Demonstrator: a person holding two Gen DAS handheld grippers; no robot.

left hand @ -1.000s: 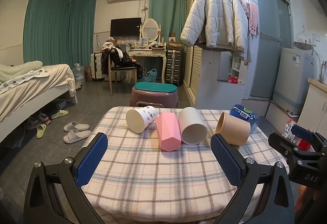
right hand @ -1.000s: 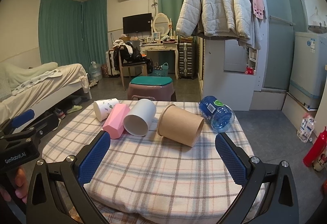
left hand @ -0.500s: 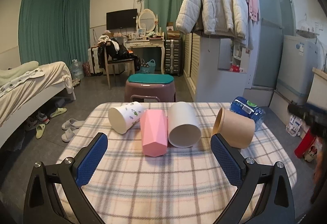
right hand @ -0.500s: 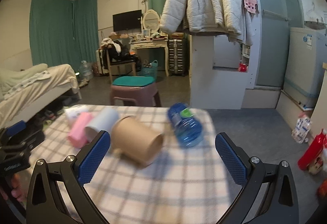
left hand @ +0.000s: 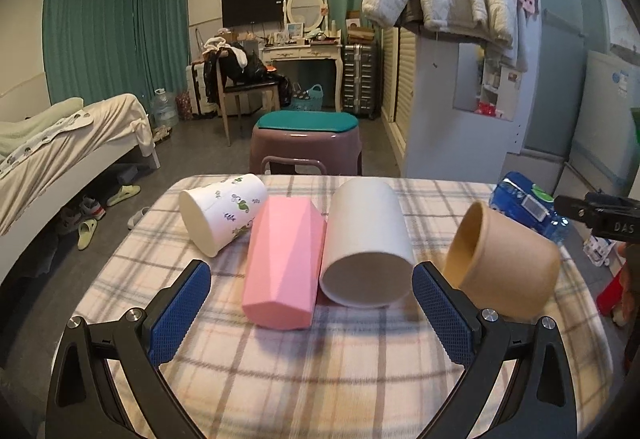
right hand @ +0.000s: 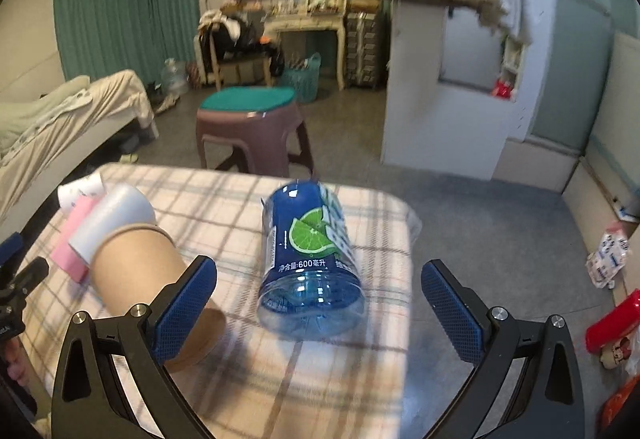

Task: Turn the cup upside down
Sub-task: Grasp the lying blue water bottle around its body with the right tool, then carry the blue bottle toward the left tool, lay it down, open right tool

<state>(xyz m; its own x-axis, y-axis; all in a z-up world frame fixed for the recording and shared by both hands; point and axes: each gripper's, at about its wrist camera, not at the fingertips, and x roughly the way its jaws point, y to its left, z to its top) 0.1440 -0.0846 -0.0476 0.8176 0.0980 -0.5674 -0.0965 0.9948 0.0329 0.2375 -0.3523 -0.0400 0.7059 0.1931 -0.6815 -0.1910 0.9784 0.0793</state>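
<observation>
Four cups lie on their sides on a checked tabletop: white patterned cup, pink cup, grey cup and brown cup, beside a blue bottle. The left tool and right tool both gape empty. A firm mid-body grip should precede any turn. A bedroom with teal curtains lies beyond.

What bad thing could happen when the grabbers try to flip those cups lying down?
The pink cup and the grey cup lie touching, so closing the open left gripper on one might shove the other. The blue bottle lies on its side between the open right gripper's fingers near the table edge; a bump could roll it off.
</observation>
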